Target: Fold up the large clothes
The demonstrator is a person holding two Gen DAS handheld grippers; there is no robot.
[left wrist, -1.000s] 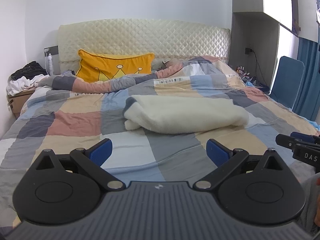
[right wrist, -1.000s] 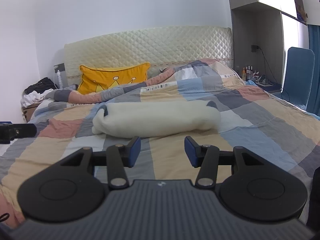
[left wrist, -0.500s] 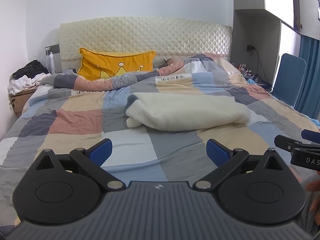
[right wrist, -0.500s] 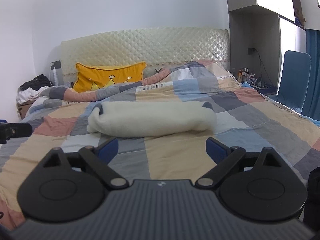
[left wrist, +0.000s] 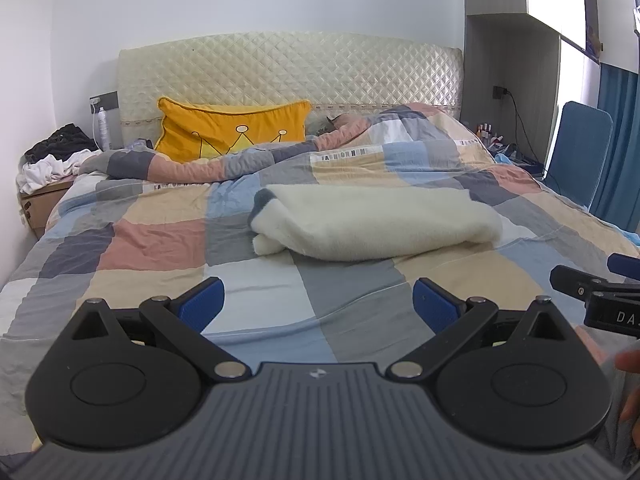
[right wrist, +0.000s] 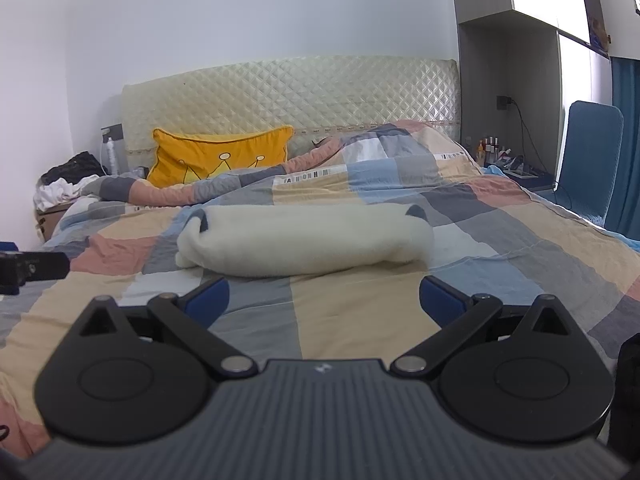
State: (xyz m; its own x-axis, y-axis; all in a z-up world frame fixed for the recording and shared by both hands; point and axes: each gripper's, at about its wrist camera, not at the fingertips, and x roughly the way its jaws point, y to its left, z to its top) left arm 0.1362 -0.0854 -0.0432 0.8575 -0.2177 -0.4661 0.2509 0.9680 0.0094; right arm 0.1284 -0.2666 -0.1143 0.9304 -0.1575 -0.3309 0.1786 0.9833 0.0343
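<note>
A cream fleece garment (left wrist: 372, 222) lies folded into a long bundle in the middle of the bed, on the patchwork quilt (left wrist: 152, 240), with its long side running across both views. Beyond it a yellow crown cushion (left wrist: 236, 130) leans against the quilted headboard (left wrist: 288, 68).

At the bed's far left corner a cardboard box (left wrist: 40, 204) stands beside the bed, with a heap of white and dark clothes (left wrist: 56, 156) piled on top of it; what is inside the box I cannot tell.

The left gripper (left wrist: 318, 304) stands wide apart and has nothing between its blue pads. The right gripper (right wrist: 324, 300) is opening its jaws, already very wide, and it also grips nothing. Both hover over the near part of the quilt, short of the garment and not touching it.

Between the grippers and the bundle the quilt is flat and free. On the right, a blue chair (left wrist: 580, 152) stands close to the bed's edge.
</note>
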